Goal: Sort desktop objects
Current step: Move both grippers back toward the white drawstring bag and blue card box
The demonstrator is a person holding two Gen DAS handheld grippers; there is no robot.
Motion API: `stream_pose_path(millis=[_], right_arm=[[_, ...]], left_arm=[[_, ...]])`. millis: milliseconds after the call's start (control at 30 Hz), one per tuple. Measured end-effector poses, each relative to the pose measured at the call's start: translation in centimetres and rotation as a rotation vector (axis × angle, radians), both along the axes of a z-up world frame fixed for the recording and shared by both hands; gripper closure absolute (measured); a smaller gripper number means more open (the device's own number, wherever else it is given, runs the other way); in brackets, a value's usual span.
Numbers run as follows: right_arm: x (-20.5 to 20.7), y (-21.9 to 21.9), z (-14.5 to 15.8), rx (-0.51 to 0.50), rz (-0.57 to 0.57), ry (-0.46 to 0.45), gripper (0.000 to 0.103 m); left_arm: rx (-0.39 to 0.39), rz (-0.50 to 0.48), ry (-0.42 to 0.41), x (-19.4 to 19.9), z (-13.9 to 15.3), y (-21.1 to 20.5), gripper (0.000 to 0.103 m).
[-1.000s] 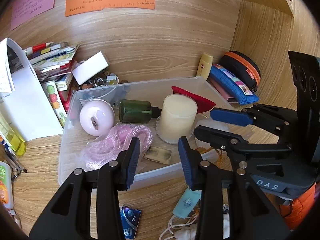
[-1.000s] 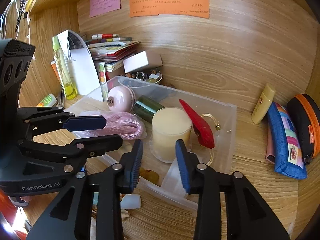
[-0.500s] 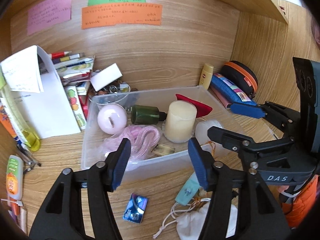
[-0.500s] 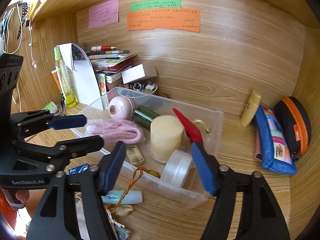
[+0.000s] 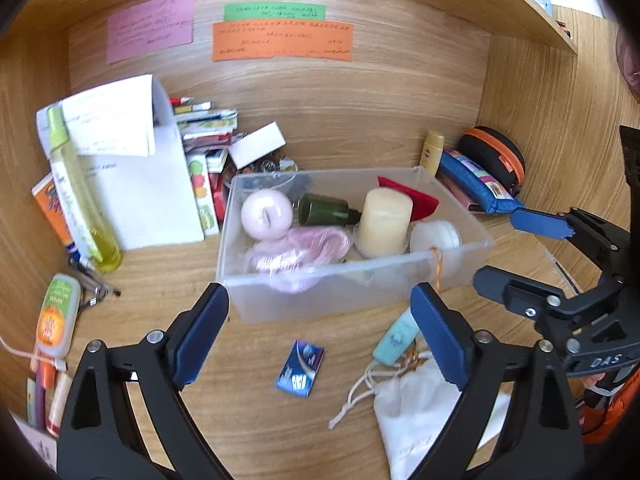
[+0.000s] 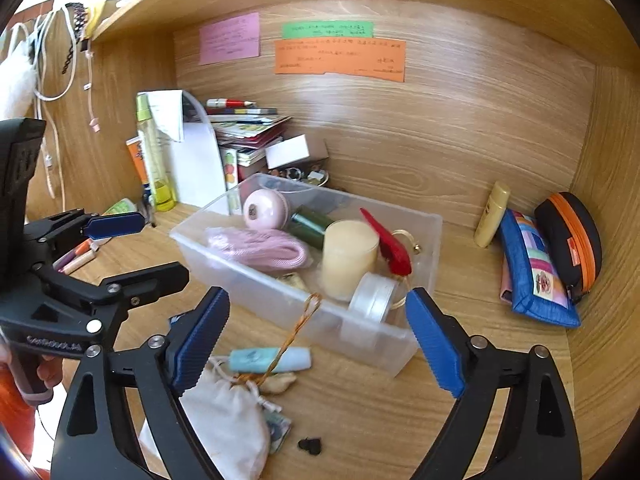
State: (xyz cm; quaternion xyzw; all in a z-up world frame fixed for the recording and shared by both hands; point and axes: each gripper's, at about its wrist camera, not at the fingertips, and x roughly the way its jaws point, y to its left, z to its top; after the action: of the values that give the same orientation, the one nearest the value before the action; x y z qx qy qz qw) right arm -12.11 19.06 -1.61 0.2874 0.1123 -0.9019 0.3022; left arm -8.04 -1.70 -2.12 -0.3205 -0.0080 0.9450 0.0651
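Both pairs of fingers (image 5: 200,336) stand spread wide, having just been opening, with nothing between the pads: left gripper (image 5: 318,336), right gripper (image 6: 316,338). The bin (image 5: 360,280) sits mid-desk at twelve o'clock from both.

Risks, as I judge them: the orange cord (image 6: 296,332) trails over the bin's front wall and could snag a finger and drag the bin; the pouch (image 6: 224,412) drawstring could tangle too.

Count: one bin, one candle (image 5: 384,218), one pink ball (image 5: 266,214), one green bottle (image 5: 324,210), one teal tube (image 6: 268,359), one blue packet (image 5: 300,368), three notes (image 5: 280,40) on the back wall.
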Motion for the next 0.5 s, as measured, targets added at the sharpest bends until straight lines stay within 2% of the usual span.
stream_pose_path(millis=[300, 500], right_arm=[[3.7, -0.4, -1.8, -0.001, 0.038, -0.038, 0.007], [5.3, -2.6, -5.1, 0.065, 0.096, -0.104, 0.007]], left_arm=[[0.014, 0.055, -0.059, 2.7, -2.8, -1.6, 0.009], [0.031, 0.1, -0.117, 4.5, -5.1, -3.3, 0.009]])
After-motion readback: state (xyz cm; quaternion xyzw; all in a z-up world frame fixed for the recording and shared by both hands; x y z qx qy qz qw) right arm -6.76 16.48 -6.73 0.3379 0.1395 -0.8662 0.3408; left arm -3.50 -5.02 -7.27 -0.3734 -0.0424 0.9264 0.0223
